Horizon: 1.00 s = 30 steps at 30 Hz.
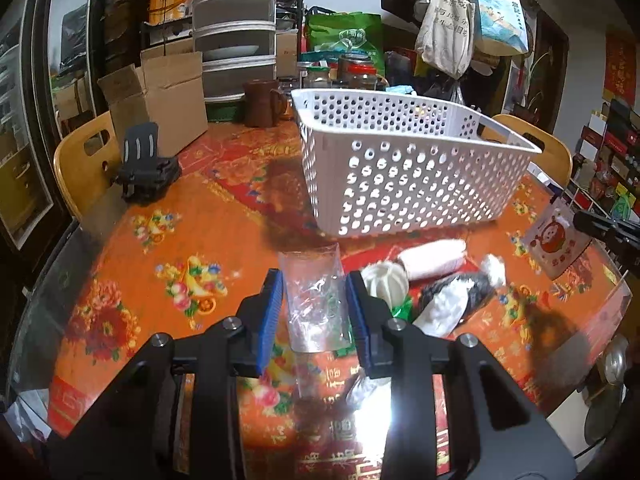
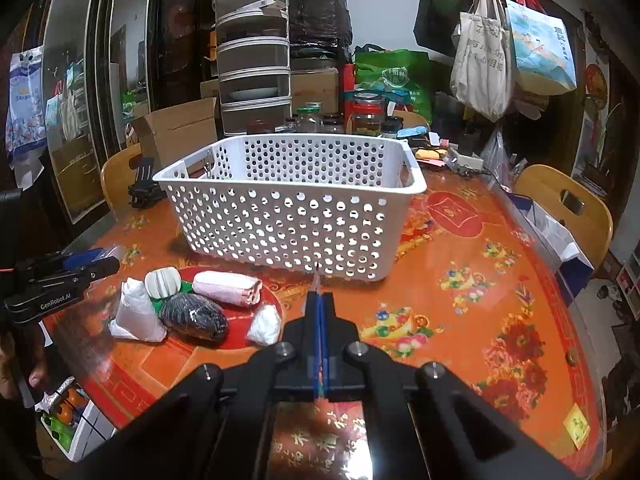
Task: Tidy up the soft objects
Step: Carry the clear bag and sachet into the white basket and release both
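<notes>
The left gripper [image 1: 314, 304] pinches a clear bag [image 1: 316, 300] near the basket [image 1: 400, 168]; the right gripper [image 2: 319, 304] pinches a thin packet [image 2: 317, 280], seen edge-on.

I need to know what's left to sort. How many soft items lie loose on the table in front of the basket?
5, clustered left of the right gripper: white pouch, ribbed white ball, pink roll, dark striped bundle, small white packet. More may be hidden in the basket.
</notes>
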Each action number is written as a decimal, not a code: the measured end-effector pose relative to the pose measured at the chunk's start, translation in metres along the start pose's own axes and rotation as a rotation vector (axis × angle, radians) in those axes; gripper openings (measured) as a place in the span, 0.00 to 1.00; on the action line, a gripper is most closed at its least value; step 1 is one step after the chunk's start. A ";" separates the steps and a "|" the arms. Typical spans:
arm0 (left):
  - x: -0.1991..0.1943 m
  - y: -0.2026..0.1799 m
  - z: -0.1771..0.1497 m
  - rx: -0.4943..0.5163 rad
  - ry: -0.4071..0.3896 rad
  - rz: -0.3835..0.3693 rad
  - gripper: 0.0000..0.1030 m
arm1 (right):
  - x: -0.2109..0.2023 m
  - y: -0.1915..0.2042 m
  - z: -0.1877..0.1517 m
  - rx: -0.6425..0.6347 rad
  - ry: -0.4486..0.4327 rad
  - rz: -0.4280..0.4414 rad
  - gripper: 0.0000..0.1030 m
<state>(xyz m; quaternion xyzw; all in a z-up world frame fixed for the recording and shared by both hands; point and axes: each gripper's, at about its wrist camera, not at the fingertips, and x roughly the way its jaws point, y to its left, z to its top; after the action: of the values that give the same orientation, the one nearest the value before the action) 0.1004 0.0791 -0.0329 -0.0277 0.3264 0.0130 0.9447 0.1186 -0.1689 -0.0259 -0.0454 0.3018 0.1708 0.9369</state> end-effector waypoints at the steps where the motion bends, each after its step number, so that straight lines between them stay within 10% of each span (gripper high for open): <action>1: 0.000 -0.001 0.003 0.001 -0.002 -0.003 0.29 | 0.000 0.000 0.001 0.001 -0.001 0.000 0.00; 30: 0.010 -0.025 0.163 0.020 -0.035 -0.078 0.29 | 0.002 -0.012 0.134 -0.063 -0.115 -0.017 0.00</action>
<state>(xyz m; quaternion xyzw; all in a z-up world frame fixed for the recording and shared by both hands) 0.2098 0.0646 0.0905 -0.0307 0.3083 -0.0268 0.9504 0.1983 -0.1542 0.0817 -0.0674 0.2414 0.1743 0.9523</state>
